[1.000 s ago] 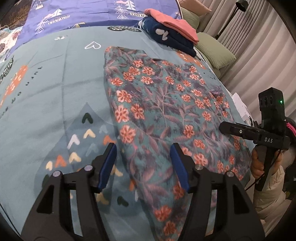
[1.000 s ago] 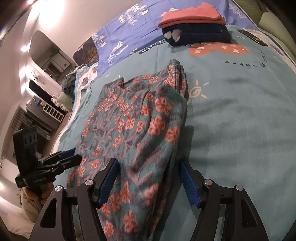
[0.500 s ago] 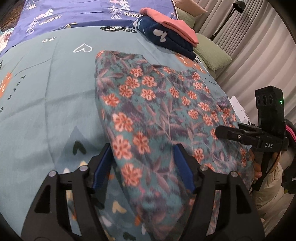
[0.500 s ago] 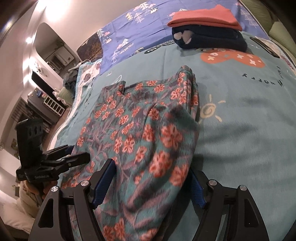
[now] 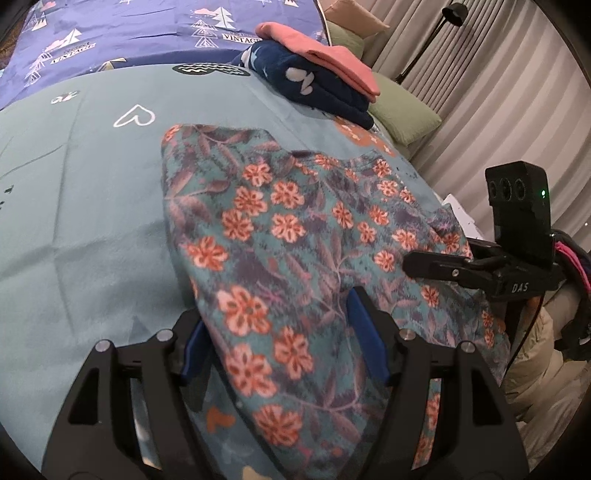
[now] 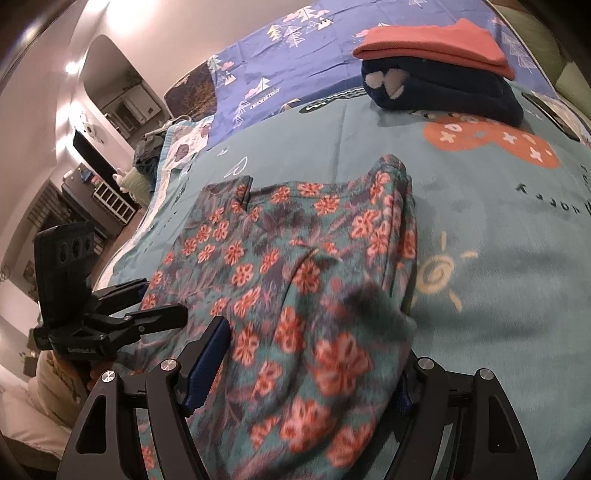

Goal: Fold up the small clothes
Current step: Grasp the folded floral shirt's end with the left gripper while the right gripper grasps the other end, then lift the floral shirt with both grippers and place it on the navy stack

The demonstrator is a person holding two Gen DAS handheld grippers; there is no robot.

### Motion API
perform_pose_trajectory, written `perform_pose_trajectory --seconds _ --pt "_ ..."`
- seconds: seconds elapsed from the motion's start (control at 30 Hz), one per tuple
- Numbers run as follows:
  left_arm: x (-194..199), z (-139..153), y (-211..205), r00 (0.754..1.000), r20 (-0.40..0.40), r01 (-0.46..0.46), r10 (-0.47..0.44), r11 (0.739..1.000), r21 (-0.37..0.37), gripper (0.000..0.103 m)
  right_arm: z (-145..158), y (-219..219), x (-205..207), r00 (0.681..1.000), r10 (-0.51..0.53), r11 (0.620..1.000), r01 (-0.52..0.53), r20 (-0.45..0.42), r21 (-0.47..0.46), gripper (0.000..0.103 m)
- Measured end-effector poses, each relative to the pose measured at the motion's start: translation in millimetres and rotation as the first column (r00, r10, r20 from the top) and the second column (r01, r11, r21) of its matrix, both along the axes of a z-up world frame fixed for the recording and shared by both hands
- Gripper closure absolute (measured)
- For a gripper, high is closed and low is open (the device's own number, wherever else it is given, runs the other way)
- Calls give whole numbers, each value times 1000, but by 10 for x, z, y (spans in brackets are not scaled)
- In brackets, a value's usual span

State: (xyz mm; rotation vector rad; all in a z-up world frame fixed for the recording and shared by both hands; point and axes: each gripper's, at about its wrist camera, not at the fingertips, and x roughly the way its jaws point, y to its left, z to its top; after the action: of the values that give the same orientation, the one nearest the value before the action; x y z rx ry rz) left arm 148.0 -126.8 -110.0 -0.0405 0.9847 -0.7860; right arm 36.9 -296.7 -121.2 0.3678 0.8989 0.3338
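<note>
The blanket (image 5: 85,206), teal with printed hearts and a sun, is spread over the bed as the working surface; its flatness is judged to be the reason folding is done here. Behind it a purple sheet (image 5: 122,33) with tree prints is seen.

The floral garment (image 5: 295,236), the piece being folded, is laid in the middle of the blanket, with its near end drawn up toward both cameras. Several layers are seen stacked along its edge in the right wrist view, so a fold is judged to be already made. Beyond it, well apart, a dark blue garment (image 6: 443,92) is placed with a pink garment (image 6: 432,44) on top; this stack is judged to be finished work, set aside so that the folding area is kept free.

The left gripper (image 5: 286,350) is held at one near corner of the floral garment and the right gripper (image 6: 314,365) at the other, presumably so that the near edge can be taken evenly by both. The jaws of each are set wide and have just been opening. Cloth is seen lying between both pairs of blue pads (image 5: 365,347), but it is bunched loosely and is not pressed. A fresh hold, or a release after a fold, is judged to be in hand; which cannot be told.
</note>
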Motion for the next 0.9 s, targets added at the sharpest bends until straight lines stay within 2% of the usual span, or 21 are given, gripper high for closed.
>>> perform_pose_trajectory --seconds 0.13,0.2,0.23,0.33,0.4,0.43,0.5,0.53,0.6,0.67,0.7,0.8,0.9 --pt "-1 -7 -35 999 22 23 -23 1000 4 29 -2 42 -1 1000 7 1000 -6 30 -26 27" --pt "-9 -14 -74 998 25 58 -58 998 -3 17 -3 52 -1 999 9 999 -8 37 -34 27" --pt "-20 -15 -98 997 32 68 -68 998 3 15 -6 58 3 999 10 999 -8 39 -38 27" --pt "-58 -11 -172 995 63 79 -82 996 43 13 -7 73 7 999 11 999 -8 44 -52 27" --pt "-52 -7 -164 995 65 77 -79 996 41 14 -5 85 8 999 9 998 -6 50 -67 28" --pt "-50 -2 -156 995 68 71 -73 997 40 17 0 98 3 999 5 997 -1 53 -78 30" --pt "-45 15 -146 995 75 59 -62 997 41 32 13 125 0 998 13 996 -8 59 -85 47" --pt "-41 28 -137 995 78 56 -58 998 39 38 18 131 6 998 20 996 -15 59 -82 52" --pt "-41 71 -126 994 91 54 -57 998 36 65 42 160 12 998 21 996 -16 60 -88 67" --pt "-76 135 -145 990 128 57 -63 997 54 76 86 189 0 997 7 994 1 72 -112 74" --pt "-104 169 -169 987 149 57 -67 996 70 78 123 204 -18 996 -1 992 12 84 -125 79" --pt "-212 297 -245 973 213 63 -86 991 116 79 273 248 -116 991 -19 986 41 130 -163 81" --pt "-287 455 -236 966 245 54 -77 994 98 80 454 318 -246 983 -24 977 62 182 -204 82"
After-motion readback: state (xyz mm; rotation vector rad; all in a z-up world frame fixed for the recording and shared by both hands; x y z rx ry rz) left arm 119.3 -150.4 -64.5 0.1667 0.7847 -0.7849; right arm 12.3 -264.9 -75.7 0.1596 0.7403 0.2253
